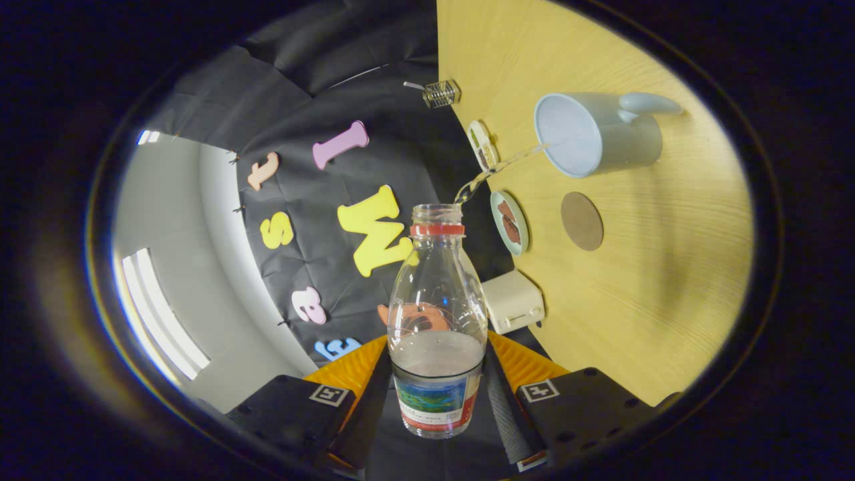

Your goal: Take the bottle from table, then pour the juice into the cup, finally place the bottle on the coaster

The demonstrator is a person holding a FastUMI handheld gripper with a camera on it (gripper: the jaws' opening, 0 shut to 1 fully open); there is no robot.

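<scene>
Both fingers (pixel 366 374) clamp the bottle (pixel 437 314) — juice (pixel 494 167) streaming into cup (pixel 588 133).

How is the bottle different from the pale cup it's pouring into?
The bottle is clear, so the liquid inside shows; the cup is opaque pale blue. The bottle narrows to a small neck with a red ring, while the cup has a wide mouth and a side handle. The bottle is clamped in the hand-held gripper; the cup stands free on the table. Both are open-topped, joined by a thin stream.

Pale blue cup (pixel 596 133), brown coaster (pixel 582 220)
</scene>
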